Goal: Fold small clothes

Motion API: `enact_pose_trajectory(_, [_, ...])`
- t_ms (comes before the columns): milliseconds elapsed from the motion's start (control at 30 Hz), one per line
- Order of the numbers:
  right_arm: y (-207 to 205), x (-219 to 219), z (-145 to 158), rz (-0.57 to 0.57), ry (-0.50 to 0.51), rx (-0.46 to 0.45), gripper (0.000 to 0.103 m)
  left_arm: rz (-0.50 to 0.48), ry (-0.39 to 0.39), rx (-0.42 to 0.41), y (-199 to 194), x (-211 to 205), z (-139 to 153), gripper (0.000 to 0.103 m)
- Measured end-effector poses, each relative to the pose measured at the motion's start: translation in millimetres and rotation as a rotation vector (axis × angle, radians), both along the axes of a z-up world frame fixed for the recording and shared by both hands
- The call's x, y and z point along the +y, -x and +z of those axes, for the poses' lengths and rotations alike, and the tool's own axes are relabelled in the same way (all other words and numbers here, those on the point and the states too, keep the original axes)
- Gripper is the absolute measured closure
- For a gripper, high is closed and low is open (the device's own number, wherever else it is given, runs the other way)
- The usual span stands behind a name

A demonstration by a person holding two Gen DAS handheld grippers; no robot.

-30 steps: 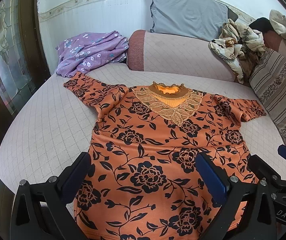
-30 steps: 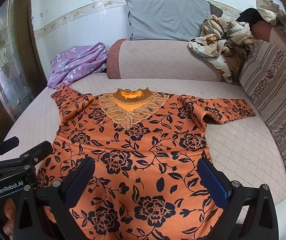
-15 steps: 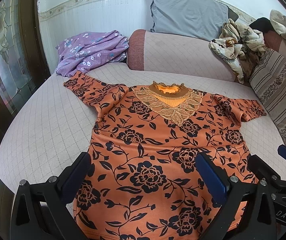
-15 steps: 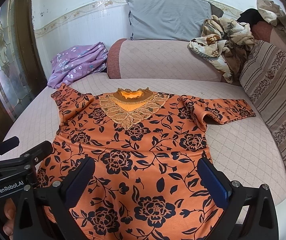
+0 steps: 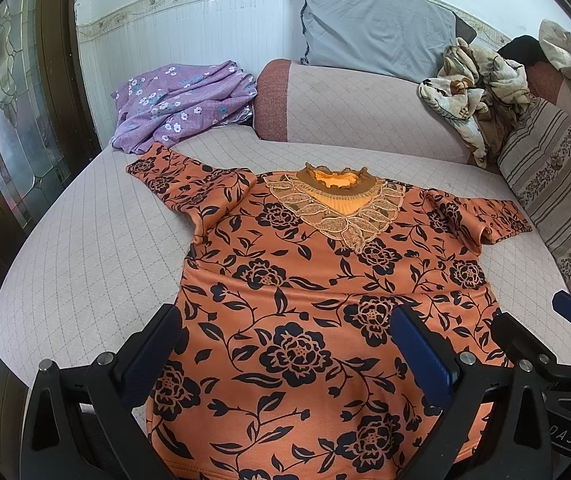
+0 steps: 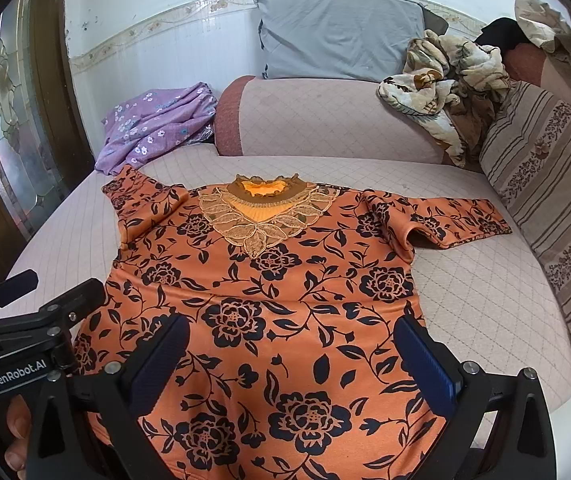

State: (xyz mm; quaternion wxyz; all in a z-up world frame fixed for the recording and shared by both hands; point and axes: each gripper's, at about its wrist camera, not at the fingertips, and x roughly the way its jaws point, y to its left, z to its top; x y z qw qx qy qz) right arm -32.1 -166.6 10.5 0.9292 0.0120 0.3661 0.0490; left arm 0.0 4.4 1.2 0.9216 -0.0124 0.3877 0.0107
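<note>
The orange floral top (image 5: 325,288) lies spread flat, front up, in the middle of the quilted sofa seat (image 5: 85,264), hem at the near edge, lace collar (image 5: 335,196) toward the backrest. Its sleeves reach out toward the left and right edges of the seat. No fold shows yet, so the task looks to be at its opening step.

The left gripper (image 5: 285,354) hangs over the hem's left part, fingers spread wide and holding nothing. The right gripper (image 6: 291,360) sits over the hem's right part, likewise spread and empty.

The next move probably calls for pinching a sleeve or side edge and carrying it across the body.

A purple floral garment (image 5: 183,104) lies at the far left corner.
</note>
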Motion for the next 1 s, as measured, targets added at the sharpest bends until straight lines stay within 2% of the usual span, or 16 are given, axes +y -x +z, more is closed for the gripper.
enact_pose_trajectory(400, [-2,0,-3,0.009,-0.014,0.011,0.000,0.006,0.016,0.009,-2,5,-4,0.000])
enact_pose_trajectory(500, [-8,-10,-8,0.055,-0.097,0.032,0.000,0.046,0.035,0.036,-11,23,-15,0.000])
enact_pose_trajectory(633, [-28,-66,-21,0.036,-0.274,0.053,0.000,0.159,0.038,0.079,-34,69,-34,0.000])
enact_pose_trajectory(733, [-56,-130,-33,-0.060,-0.393,0.069,0.000,0.266,0.019,0.098,-54,111,-50,0.000])
enact_pose_trajectory(867, [-107,-241,-64,-0.268,-0.592,0.088,0.002,0.385,0.013,0.130,-80,166,-75,0.000])
enact_pose_trajectory(967, [-141,-303,-90,-0.390,-0.723,0.110,0.016,0.450,0.028,0.163,-97,199,-96,0.000])
enact_pose_trajectory(1000, [-154,-323,-99,-0.428,-0.752,0.112,0.026,0.474,0.030,0.169,-102,208,-102,0.000])
